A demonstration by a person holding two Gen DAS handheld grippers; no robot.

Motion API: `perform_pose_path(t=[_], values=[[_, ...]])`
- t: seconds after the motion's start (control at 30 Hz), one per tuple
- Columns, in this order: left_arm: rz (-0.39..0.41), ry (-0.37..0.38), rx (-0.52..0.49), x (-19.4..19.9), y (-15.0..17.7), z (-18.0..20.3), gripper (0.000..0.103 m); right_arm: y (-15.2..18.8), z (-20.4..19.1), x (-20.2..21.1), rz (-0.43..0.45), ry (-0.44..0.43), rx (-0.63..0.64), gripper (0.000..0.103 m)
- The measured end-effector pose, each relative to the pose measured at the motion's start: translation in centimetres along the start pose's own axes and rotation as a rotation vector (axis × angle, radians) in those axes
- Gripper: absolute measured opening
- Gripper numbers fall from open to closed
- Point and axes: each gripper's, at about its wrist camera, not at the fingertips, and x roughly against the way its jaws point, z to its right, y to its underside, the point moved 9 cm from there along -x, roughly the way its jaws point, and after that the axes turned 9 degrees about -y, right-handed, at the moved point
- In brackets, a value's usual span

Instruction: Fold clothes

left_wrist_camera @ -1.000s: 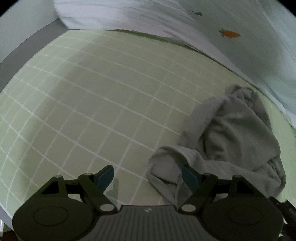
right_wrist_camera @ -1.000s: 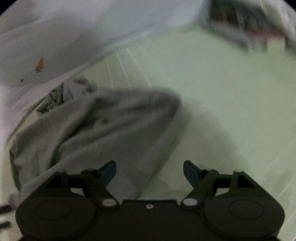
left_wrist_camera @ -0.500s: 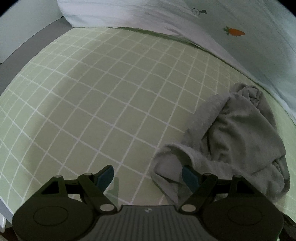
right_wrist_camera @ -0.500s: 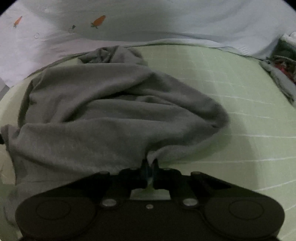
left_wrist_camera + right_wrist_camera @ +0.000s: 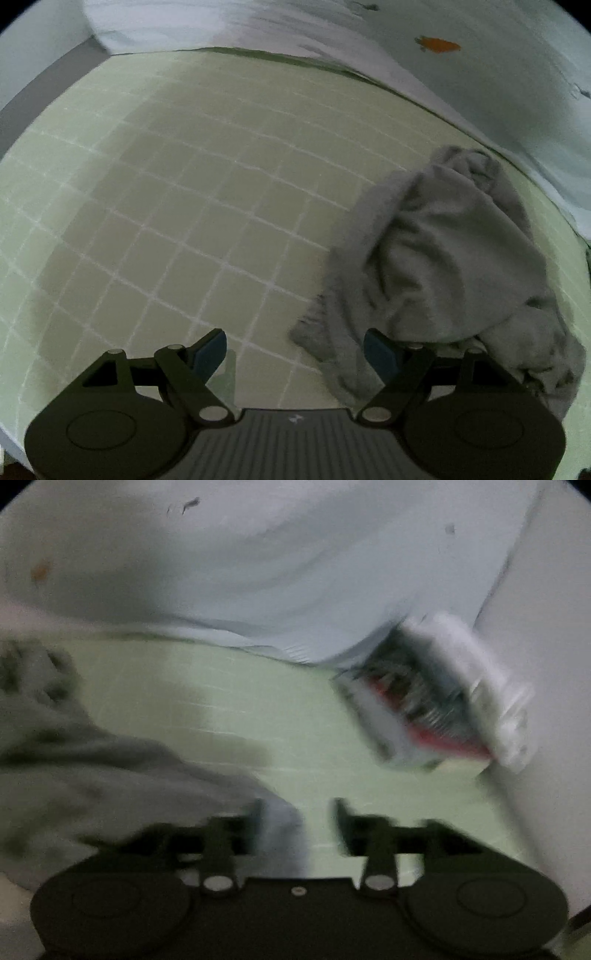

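My left gripper (image 5: 295, 350) sits at the bottom of its view with its blue-padded fingers (image 5: 210, 349) spread wide, holding nothing. The right-hand pad lies against the near edge of the crumpled grey knit garment (image 5: 436, 266), which is heaped in the right half of that frame on the pale green sheet with a white grid (image 5: 177, 206). Along the top and upper right runs a white quilt printed with a small orange carrot (image 5: 437, 44).

My right gripper (image 5: 299, 819) fills the bottom of its badly blurred view; its jaws stand partly apart, and a fold of the grey garment (image 5: 74, 768) reaches in from the left to the left-hand finger, though I cannot tell whether it is touched. At the right of the frame a blurred white box with red and dark contents (image 5: 436, 698) rests on the sheet.
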Motion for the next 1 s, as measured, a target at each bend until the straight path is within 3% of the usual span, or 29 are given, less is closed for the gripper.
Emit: perform_pose_path(t=[0.1,0.17,0.27,0.43,0.47,0.6,0.7,0.8,0.87,1.0], values=[[-0.021,0.022,-0.029,-0.9,0.2,1.3,0.083,1.4,-1.5,-0.5,-0.043,-0.120,-0.073,0.067],[-0.036,0.031,-0.043,-1.6,0.2,2.0,0.083,2.2,-2.2,-1.6,-0.074,-0.114,-0.059,0.076],[-0.027,0.043,-0.060,-2.0,0.2,2.8,0.078,3.2,-1.5,-3.1,-0.116,-0.088,-0.099,0.082],[0.009,0.006,-0.100,-2.4,-0.8,2.9,0.034,4.4,1.8,-4.0,-0.131,-0.070,-0.326,0.085],[0.022,0.021,-0.097,-2.3,-1.2,2.9,0.018,4.5,2.2,-4.2,-0.127,-0.075,-0.364,0.085],[0.073,-0.048,-0.098,-2.5,-3.3,2.1,0.013,4.3,3.3,-5.9,-0.124,-0.075,-0.429,0.084],[0.127,-0.115,-0.106,-2.8,-5.7,1.2,0.012,3.9,3.2,-7.3,-0.148,-0.077,-0.402,0.077],[0.169,-0.159,-0.092,-3.3,-8.9,0.0,0.011,2.9,2.2,-8.6,-0.158,-0.139,-0.347,0.042],[0.191,-0.171,-0.081,-3.6,-11.1,-0.4,0.011,1.6,0.7,-9.4,-0.169,-0.167,-0.257,0.012],[0.270,-0.197,-0.068,-2.9,-16.5,-0.9,0.011,-2.5,-2.2,-11.1,-0.120,-0.174,-0.070,0.005]])
